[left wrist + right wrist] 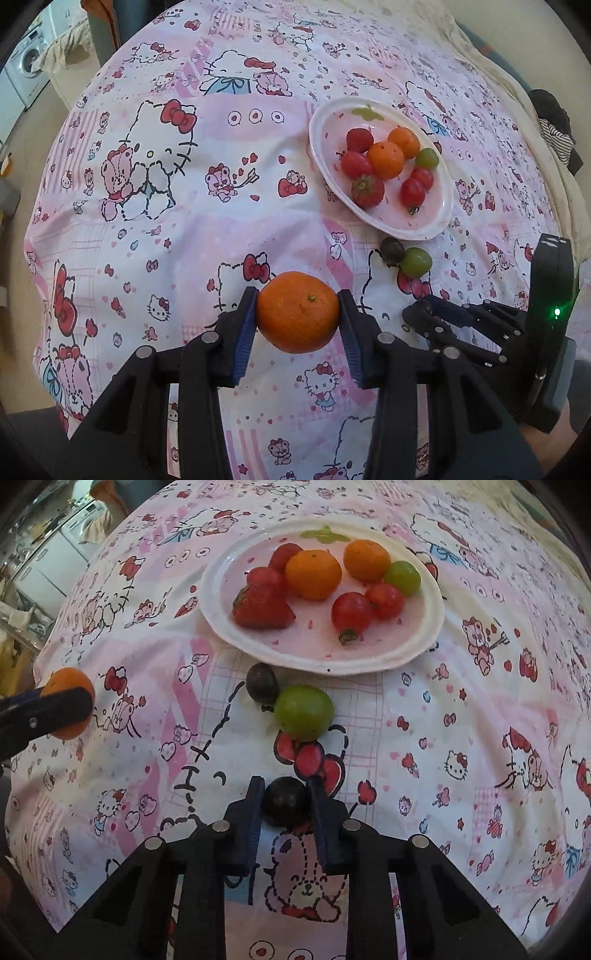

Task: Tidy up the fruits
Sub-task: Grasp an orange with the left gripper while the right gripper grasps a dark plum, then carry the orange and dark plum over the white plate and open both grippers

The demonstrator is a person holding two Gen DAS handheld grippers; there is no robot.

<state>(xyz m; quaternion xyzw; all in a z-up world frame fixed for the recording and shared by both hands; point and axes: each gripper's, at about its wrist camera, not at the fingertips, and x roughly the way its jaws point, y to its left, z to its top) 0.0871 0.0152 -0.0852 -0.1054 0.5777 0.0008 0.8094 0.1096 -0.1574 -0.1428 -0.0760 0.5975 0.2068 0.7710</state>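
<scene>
My left gripper point(298, 312) is shut on an orange tangerine point(298, 312), held above the cloth; it also shows at the left of the right wrist view point(68, 701). My right gripper point(285, 800) is shut on a dark grape point(285, 800). A white plate point(436, 221) holds two tangerines, strawberries, cherry tomatoes and a green grape; it also shows in the right wrist view point(369, 662). A dark grape point(262, 682) and a green grape point(303, 712) lie on the cloth just in front of the plate, also seen in the left wrist view as the dark grape point(392, 250) and green grape point(416, 262).
A pink cartoon-print cloth point(184, 221) covers the table. The right gripper's body point(480, 325) shows at the right of the left wrist view. A washing machine point(26, 66) stands far left. Dark clothing point(554, 125) lies at the right edge.
</scene>
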